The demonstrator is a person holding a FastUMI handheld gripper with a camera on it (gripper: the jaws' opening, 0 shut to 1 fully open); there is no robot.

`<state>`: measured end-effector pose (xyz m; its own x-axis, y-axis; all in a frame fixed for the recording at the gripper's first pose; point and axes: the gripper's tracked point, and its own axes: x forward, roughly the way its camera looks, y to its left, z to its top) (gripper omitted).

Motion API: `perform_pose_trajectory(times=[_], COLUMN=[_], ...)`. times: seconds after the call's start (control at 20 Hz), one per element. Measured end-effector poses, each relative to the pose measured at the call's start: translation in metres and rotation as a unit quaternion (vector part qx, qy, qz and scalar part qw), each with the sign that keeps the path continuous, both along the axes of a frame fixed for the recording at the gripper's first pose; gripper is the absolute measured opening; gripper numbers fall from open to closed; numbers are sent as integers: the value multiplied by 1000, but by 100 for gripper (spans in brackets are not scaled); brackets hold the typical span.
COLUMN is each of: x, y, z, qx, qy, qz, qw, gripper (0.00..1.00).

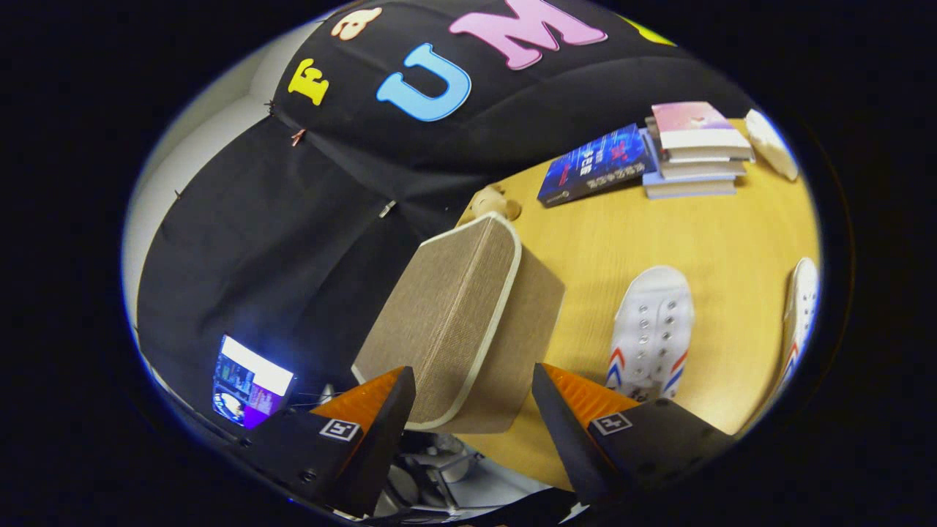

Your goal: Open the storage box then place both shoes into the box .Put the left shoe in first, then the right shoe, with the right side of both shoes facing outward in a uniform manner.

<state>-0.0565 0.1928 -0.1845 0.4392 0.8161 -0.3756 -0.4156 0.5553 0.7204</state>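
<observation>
Storage box [457, 322] between spread fingers [381, 399]

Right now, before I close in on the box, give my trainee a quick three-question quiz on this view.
1. True or false: the storage box lid is already off.
2. Where are the gripper fingers relative to the box?
A. Spread apart, its near corner between them
B. Clamped on its lid
C. Inside it
3. Fill in: beyond the white shoe, a blue book lies beside a ____ of books.

Key:
1. False; the box looks closed.
2. A
3. stack
</observation>
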Motion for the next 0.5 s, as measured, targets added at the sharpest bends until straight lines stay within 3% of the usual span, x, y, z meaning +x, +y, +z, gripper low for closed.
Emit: perform_pose_trajectory(times=[0.25, 0.5], x=[-7, -10], y=[37, 58], z=[-8, -18], qx=[79, 122], qy=[73, 124], qz=[64, 100], qw=[992, 980], gripper=[98, 98])
